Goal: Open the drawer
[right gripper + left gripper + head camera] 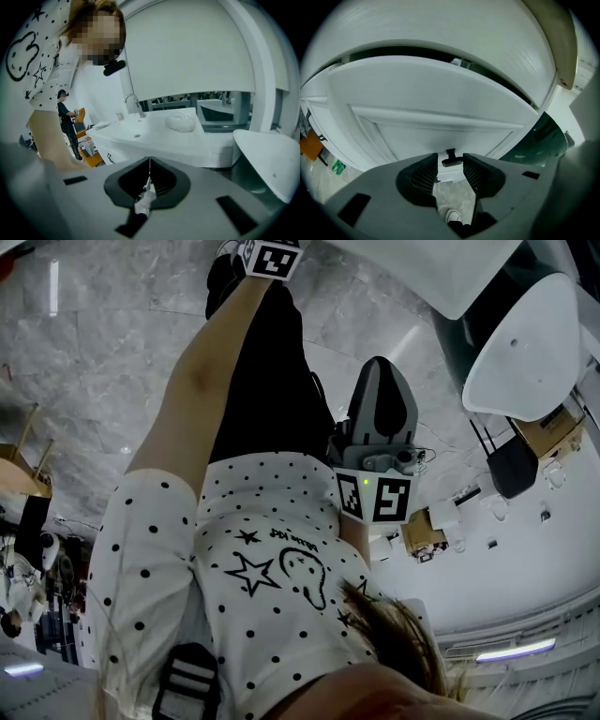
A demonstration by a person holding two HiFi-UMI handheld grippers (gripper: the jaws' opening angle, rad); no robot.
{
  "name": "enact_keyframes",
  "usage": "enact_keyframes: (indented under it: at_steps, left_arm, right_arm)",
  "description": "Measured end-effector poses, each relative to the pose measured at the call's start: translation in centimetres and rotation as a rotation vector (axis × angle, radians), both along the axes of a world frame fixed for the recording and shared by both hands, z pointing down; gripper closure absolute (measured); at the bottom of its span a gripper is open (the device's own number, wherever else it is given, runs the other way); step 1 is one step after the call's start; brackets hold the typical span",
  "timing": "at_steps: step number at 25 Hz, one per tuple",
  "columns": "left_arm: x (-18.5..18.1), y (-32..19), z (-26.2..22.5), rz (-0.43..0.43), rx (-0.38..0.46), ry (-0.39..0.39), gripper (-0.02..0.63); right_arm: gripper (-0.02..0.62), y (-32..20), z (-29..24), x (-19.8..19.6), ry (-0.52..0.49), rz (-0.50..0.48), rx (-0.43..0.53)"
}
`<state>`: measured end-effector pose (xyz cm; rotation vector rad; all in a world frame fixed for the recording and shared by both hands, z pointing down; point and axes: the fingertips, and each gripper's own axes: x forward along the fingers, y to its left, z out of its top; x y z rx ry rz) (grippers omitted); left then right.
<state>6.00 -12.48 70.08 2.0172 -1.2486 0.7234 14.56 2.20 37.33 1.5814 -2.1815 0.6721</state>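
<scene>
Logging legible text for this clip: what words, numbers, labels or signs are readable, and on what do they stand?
Nothing can be read with confidence.
Shirt: a short handwritten line beside the smiley print, too small and blurred to read.
Marker cubes: square code patterns only, no letters or digits.

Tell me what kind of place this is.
Probably a kitchen-style room, perhaps a showroom: a white counter with a faucet over a basin, a white panelled drawer front with a small black handle, and a grey marble floor.
</scene>
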Motion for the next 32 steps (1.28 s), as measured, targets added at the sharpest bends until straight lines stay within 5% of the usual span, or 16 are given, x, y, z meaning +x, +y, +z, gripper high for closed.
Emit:
enact_keyframes:
  at_steps: [32]
  left_arm:
    - [0.2, 0.0, 0.4, -0.013, 0.004, 0.008, 0.465]
  right_arm:
    - [0.581, -0.5, 0.0, -0.1, 0.004, -0.022, -0.012]
